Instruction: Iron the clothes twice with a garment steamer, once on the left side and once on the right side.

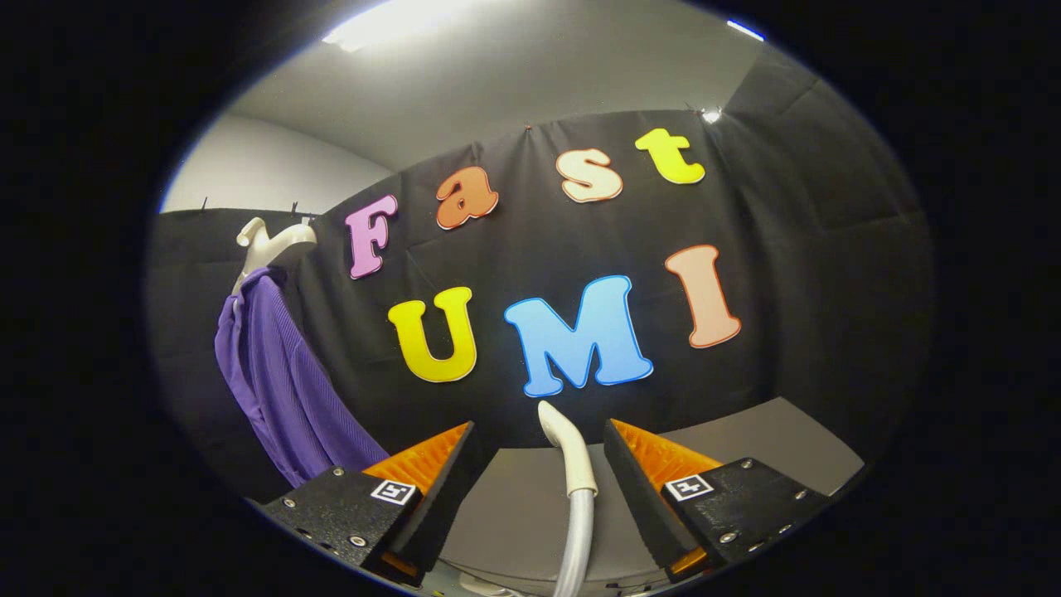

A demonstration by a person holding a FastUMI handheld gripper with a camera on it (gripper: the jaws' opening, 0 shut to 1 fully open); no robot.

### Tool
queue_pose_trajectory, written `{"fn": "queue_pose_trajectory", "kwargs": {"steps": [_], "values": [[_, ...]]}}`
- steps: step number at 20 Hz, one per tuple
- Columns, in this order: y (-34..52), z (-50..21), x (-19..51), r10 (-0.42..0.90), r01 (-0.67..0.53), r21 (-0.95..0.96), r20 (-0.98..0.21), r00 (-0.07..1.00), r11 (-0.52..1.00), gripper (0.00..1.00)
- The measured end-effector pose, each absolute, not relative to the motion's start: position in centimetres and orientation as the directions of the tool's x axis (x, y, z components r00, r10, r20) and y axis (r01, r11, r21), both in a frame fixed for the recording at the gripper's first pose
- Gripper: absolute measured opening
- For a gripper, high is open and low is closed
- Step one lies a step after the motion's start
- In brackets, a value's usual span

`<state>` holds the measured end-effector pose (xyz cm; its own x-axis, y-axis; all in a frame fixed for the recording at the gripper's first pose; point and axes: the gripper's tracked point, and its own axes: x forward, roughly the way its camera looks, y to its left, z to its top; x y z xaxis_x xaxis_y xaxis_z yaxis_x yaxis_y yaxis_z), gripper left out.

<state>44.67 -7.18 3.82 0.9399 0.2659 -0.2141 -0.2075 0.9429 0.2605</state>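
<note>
The steamer (569, 452) (light and hard, most likely, with a bendy hose) is seen upright between the spread, empty fingers of the gripper (539, 464), best gripped at its neck, while the soft shirt (282, 381) is hung well off to the left.

Steamer handle (572, 464) stands between the open tool's (537, 452) fingers.

a purple ribbed shirt (282, 373) on a white plastic hanger (269, 240), a white steamer handle (568, 448), a grey table top (530, 506).
</note>
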Motion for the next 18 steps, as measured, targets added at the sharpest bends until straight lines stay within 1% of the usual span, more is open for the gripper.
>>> {"fn": "queue_pose_trajectory", "kwargs": {"steps": [4, 9, 11, 14, 18], "values": [[-7.1, 0.6, 50.0, 0.318, -0.231, 0.292, -0.295, 0.901, 0.928, 0.91], [-5.6, -3.7, 54.2, 0.407, -0.261, 0.374, -0.392, 0.825, 0.890, 0.92], [-5.2, -5.3, 55.8, 0.422, -0.246, 0.408, -0.427, 0.799, 0.879, 0.92], [-5.5, -8.2, 57.2, 0.407, -0.218, 0.395, -0.494, 0.768, 0.892, 0.91], [-5.6, -11.6, 57.4, 0.435, -0.195, 0.432, -0.575, 0.693, 0.880, 0.90]]}}
